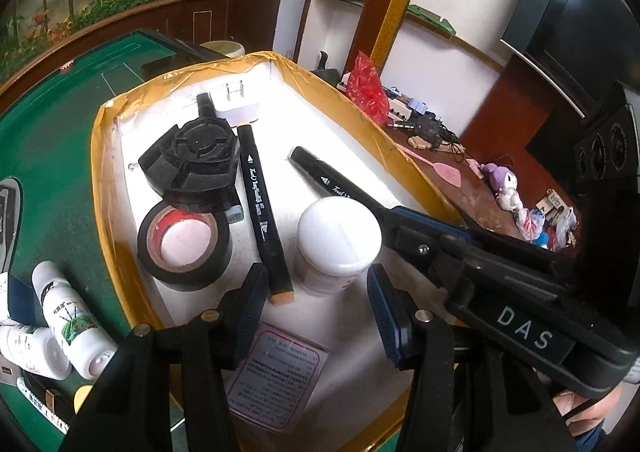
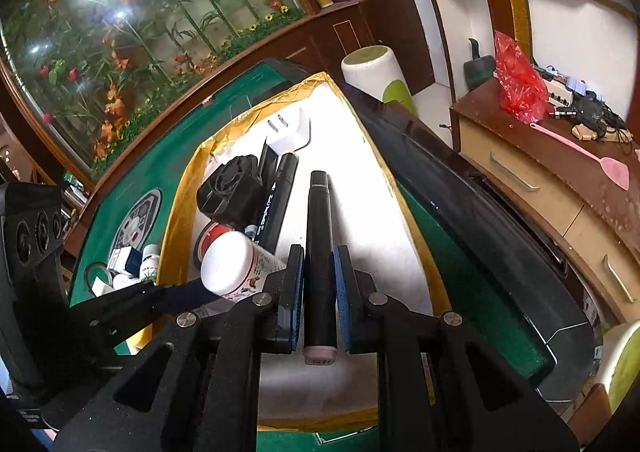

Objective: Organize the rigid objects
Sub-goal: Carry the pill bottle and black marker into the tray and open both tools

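Note:
A white tray with a yellow taped rim lies on the green table. In it are a black tape roll, a black plastic part, a black marker and a white plug. My left gripper is shut on a white bottle, which hangs tilted over the tray. Coming in from the right, my right gripper is shut on a second black marker, which points toward the tray's far end.
Small white bottles and boxes lie on the green felt left of the tray. A printed card sits at the tray's near end. A wooden side table to the right carries a red bag and a pink swatter.

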Action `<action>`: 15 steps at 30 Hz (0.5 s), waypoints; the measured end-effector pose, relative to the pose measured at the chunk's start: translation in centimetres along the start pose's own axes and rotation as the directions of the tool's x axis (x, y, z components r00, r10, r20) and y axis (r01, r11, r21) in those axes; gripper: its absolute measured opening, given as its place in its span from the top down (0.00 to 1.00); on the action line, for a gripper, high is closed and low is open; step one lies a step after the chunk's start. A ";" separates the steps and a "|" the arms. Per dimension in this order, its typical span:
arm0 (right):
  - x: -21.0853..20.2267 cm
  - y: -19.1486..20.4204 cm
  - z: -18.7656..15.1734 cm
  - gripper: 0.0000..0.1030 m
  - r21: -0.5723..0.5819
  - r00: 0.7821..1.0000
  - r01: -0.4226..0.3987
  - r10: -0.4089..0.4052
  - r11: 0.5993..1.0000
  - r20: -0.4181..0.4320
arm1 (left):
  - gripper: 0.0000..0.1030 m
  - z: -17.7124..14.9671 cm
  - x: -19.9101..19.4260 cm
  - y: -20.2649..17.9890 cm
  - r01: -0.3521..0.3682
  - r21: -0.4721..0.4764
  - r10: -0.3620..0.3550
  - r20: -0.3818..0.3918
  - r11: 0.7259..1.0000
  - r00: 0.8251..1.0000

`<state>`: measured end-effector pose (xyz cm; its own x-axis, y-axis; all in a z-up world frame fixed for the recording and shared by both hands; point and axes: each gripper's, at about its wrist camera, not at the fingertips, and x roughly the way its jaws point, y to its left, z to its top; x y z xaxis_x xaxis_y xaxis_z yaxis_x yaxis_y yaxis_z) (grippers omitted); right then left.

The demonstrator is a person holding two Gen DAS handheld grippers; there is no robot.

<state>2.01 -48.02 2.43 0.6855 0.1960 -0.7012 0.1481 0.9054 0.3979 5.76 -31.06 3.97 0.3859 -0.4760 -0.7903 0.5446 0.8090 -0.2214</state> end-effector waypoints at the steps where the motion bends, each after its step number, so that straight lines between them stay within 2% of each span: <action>1: -0.1 0.2 -0.1 0.85 -0.006 1.000 0.005 -0.005 1.000 0.002 | 0.49 -0.1 -0.2 0.0 -0.002 0.003 0.002 0.001 1.000 1.000; 5: -0.6 0.8 -0.2 0.85 -0.035 0.999 0.043 -0.042 0.998 0.021 | 0.49 -0.2 -1.0 0.4 0.005 -0.002 -0.005 0.009 1.000 1.000; 11: -1.7 1.9 -0.4 0.85 -0.082 0.999 0.031 -0.028 0.996 0.038 | 0.49 -1.0 -2.9 1.3 0.005 -0.015 -0.004 0.028 1.000 1.000; 15: -1.1 3.3 -0.5 0.85 -0.136 0.995 0.089 -0.084 0.987 0.047 | 0.49 -1.7 -5.2 2.6 0.010 -0.038 -0.008 0.064 0.999 0.998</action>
<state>1.41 -45.09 4.21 0.7032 0.1019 -0.7036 0.1105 0.9620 0.2497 3.90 -25.89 6.55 0.4283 -0.5032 -0.7505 0.5199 0.8166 -0.2508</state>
